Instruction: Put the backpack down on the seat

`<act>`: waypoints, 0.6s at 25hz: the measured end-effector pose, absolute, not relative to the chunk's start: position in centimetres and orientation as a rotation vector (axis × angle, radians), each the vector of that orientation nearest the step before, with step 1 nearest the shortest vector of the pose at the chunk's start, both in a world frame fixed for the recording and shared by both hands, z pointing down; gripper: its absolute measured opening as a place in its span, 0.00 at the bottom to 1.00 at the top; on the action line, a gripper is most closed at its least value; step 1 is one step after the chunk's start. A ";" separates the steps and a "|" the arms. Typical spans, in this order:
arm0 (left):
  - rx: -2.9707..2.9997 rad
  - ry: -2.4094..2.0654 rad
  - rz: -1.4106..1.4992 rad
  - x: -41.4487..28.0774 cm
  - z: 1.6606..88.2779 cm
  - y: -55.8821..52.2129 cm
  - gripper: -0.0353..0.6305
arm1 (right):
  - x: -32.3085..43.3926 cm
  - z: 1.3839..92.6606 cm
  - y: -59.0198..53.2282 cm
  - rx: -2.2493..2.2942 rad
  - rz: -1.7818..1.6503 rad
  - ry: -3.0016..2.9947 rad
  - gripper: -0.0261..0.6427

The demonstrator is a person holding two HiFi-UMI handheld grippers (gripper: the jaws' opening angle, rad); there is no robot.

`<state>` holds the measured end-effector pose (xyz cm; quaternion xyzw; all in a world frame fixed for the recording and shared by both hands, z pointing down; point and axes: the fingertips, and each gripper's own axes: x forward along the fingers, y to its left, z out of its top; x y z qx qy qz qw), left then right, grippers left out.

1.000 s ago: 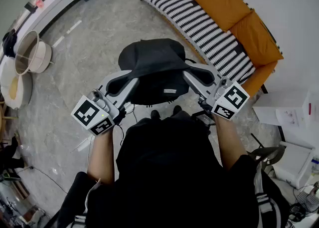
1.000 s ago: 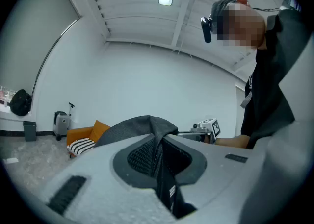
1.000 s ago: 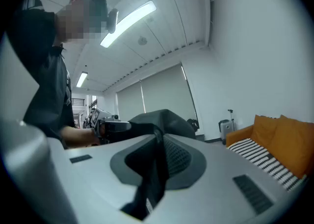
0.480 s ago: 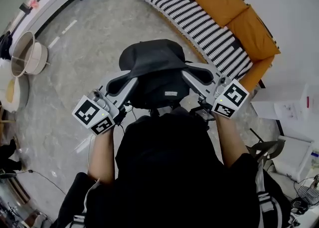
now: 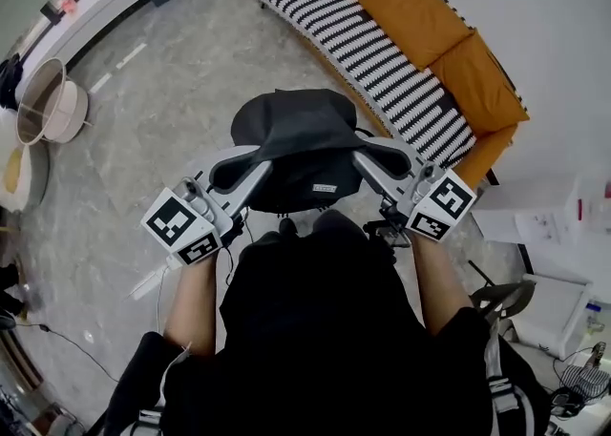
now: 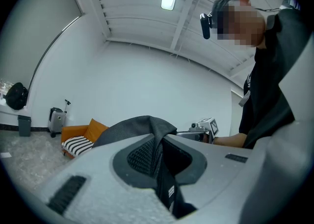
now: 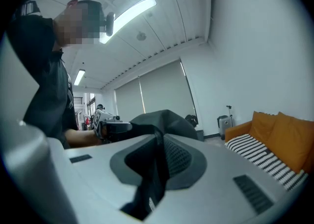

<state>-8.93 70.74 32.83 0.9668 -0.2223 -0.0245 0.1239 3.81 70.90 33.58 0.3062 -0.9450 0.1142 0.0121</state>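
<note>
In front of my chest, at the near edge of the head view, both my forearms reach forward with a tool in each hand. The left gripper (image 5: pixel 250 165) has its jaws drawn almost together on the left side of the backpack (image 5: pixel 296 134). Its own view shows black mesh and a strap with a small white label pinched between the grey jaws. The right gripper (image 5: pixel 370 159) is clamped the same way on the bag's right side, its jaws standing slightly wider around a thicker bunch of cloth and strap, as its own view shows. The two tools angle in toward each other, and the black, rounded backpack hangs between them, carried above the grey, stone-patterned floor (image 5: pixel 181 91). It is not on the seat. The sofa (image 5: pixel 434 5) stands beyond it to the right, with orange back cushions and a black-and-white striped seat (image 5: pixel 382 67) that is near the bag but apart from it. Farther off to the left, a pale round tub (image 5: pixel 52 105) sits on the floor beside a curved white ledge (image 5: pixel 91 10). In the left gripper view, a small suitcase (image 6: pixel 56 120) stands upright against the white wall (image 6: pixel 147 86), past the sofa's far end.
</note>
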 end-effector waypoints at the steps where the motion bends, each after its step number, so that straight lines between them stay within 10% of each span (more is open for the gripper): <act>1: 2.817 -0.646 -0.075 -8.8 32.9 70.7 0.11 | 4.0 33.6 70.9 0.956 0.357 -2.941 0.13; 15: 2.742 -0.621 -0.022 -7.3 35.7 68.9 0.11 | 5.4 36.2 68.7 0.967 0.446 -2.911 0.13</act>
